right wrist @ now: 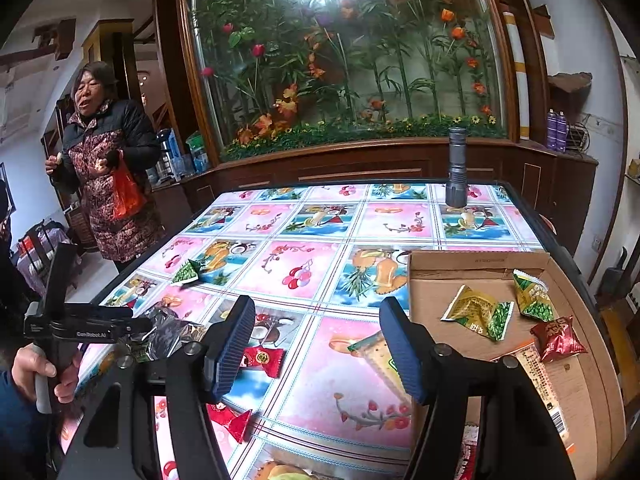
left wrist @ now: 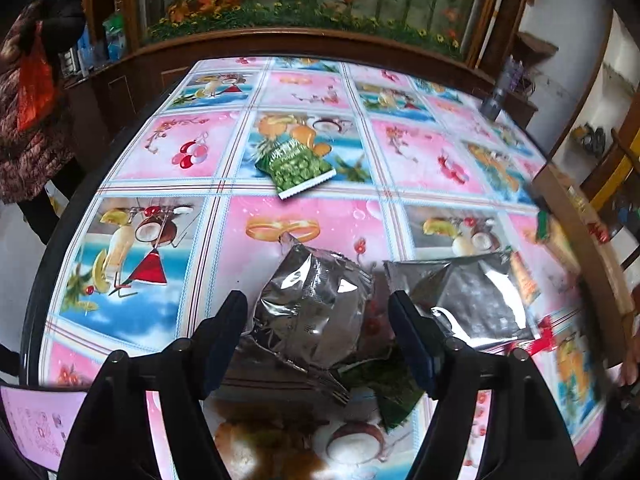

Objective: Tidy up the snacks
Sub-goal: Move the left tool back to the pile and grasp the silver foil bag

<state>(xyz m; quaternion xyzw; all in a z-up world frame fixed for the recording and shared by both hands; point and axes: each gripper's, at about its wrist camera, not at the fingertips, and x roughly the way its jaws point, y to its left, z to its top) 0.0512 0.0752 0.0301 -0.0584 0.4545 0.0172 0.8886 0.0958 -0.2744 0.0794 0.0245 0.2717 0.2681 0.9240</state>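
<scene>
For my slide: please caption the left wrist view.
Open left tool above a silver snack packet on the patterned table.

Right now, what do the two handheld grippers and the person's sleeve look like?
Both grippers are black plastic, each with two angled arms and round pivot bolts. The left gripper has dark blue fingers. The right gripper has dark blue fingers with ribbed pads. From the right wrist view, the left gripper's body carries small white lettering and a pale grey handle. The sleeve is dark blue.

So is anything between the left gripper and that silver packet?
Nothing visible. The left gripper is open, its fingers on either side of the silver packet, which lies on the tablecloth. A second silver packet lies just outside the right finger.
</scene>
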